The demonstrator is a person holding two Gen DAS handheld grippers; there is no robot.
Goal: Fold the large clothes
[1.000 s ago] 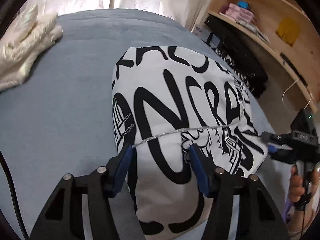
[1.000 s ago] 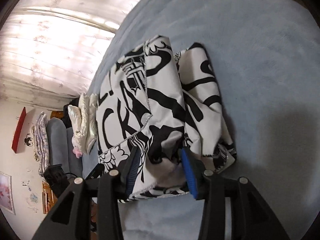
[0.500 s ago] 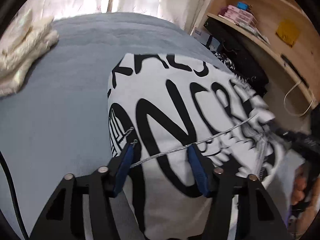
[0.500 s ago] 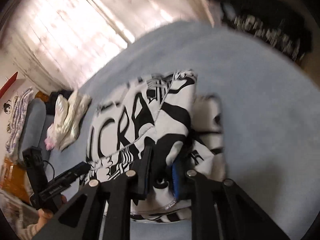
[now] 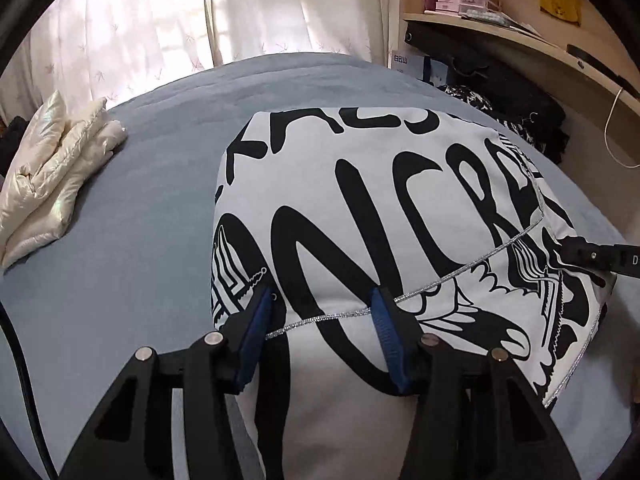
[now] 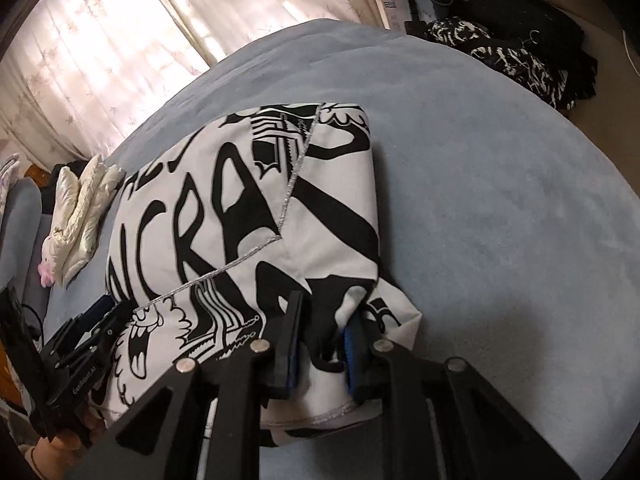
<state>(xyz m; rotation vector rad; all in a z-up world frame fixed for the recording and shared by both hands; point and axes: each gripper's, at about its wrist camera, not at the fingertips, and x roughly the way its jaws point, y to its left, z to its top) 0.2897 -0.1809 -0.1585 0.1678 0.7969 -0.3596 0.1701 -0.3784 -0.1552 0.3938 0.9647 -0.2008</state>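
A large white garment with bold black lettering and a silver trim line (image 5: 360,208) lies folded on the blue-grey bed (image 5: 120,240). My left gripper (image 5: 322,312) is open, its blue pads astride the near part of the garment. My right gripper (image 6: 320,344) is closed on a bunched fold at the garment's (image 6: 248,200) near right corner and lifts it. The right gripper also shows at the right edge of the left wrist view (image 5: 592,256); the left gripper shows at the left of the right wrist view (image 6: 92,320).
A folded cream puffer jacket (image 5: 56,172) lies at the bed's far left. Curtains (image 5: 200,12) hang behind. A wooden shelf unit (image 5: 520,40) with boxes and dark clothes (image 6: 512,40) stands beyond the bed's right side.
My right gripper has narrowed onto the garment's corner fold and raised it. The top layer now lies smoother and further over. My left gripper stays open in about the same place.
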